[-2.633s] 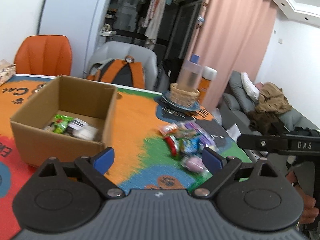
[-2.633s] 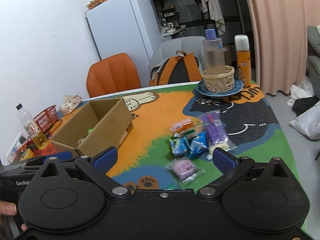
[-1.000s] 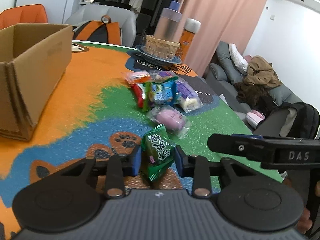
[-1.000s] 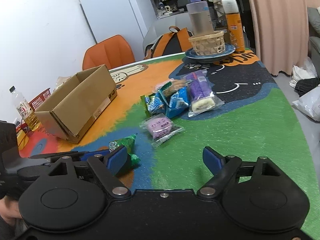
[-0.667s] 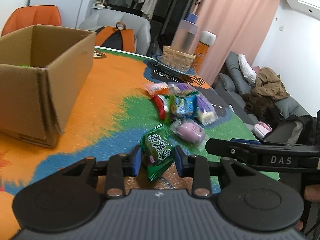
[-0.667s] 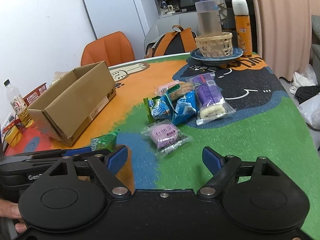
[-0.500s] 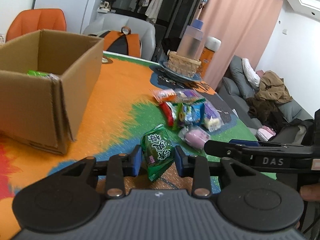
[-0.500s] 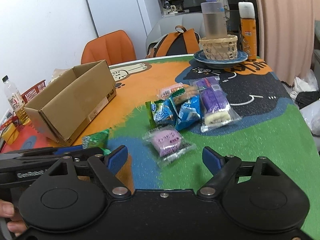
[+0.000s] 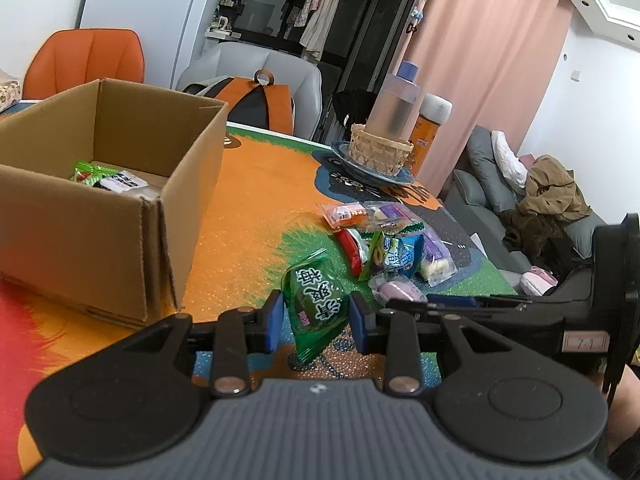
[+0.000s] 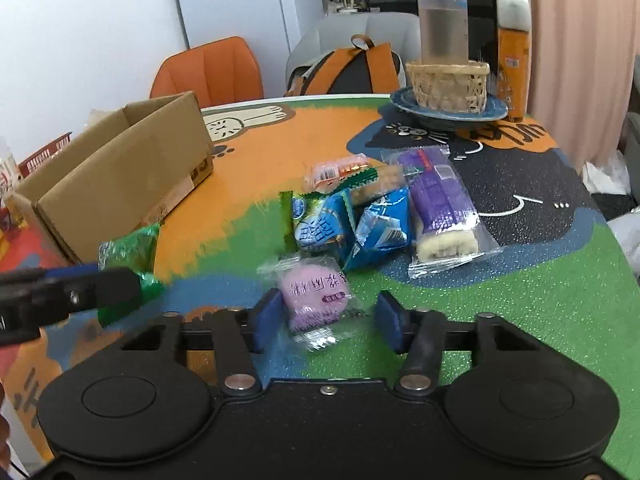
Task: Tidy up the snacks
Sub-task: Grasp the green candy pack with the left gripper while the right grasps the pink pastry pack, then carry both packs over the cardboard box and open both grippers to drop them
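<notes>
A green foil snack packet (image 9: 316,304) is pinched between the blue pads of the left gripper (image 9: 316,320) and held above the colourful cat-print tablecloth (image 9: 256,184), just right of the open brown cardboard box (image 9: 120,216), in which a few wrapped snacks (image 9: 108,178) are seen. The jaws of the right gripper (image 10: 326,318) have just been closing around a pink snack in a clear wrapper (image 10: 314,294); the left pad is seen at the wrapper, while a gap is left at the right pad. Beyond it, a pile of blue, purple and orange packets (image 10: 384,208) is spread on the table, with a woven basket on a blue plate (image 10: 448,88) at the far end.
</notes>
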Demonstrator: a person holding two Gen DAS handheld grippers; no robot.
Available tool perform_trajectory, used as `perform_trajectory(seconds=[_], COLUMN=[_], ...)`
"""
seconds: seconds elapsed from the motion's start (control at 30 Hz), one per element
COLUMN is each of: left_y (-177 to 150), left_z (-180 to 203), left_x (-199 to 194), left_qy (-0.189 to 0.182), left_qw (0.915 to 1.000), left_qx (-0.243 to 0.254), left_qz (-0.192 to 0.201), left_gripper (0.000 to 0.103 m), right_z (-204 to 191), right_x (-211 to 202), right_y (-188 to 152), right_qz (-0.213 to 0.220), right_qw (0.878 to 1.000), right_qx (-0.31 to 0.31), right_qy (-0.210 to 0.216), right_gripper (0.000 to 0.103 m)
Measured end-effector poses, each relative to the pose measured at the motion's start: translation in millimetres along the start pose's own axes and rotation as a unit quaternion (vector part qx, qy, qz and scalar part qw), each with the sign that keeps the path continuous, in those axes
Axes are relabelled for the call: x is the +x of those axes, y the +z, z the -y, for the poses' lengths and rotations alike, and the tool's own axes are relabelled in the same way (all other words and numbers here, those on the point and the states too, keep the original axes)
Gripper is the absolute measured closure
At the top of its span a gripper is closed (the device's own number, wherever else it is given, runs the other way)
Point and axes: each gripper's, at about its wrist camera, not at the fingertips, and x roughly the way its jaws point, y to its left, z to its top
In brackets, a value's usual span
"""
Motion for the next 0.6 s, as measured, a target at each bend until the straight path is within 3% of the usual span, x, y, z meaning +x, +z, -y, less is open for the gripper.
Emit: perform_trajectory(seconds=[0.5,0.6], left_y=[23,29], left_z=[4,2], left_x=[-26,-32], left_qy=[-0.004,-0.001], left_qw=[0.9991,0.9985], left_qx=[0.005,0.004], left_qz=[0.043,0.054], left_gripper=[0.070,0.070], right_z=[-10,-15], right_x=[-31,-36], right_y=[10,19], right_qz=[0.039,0.052], right_qw=[0.999,0.998], right_qx=[0.007,0.007], right_qy=[0.029,0.037], right_gripper=[0.062,0.068])
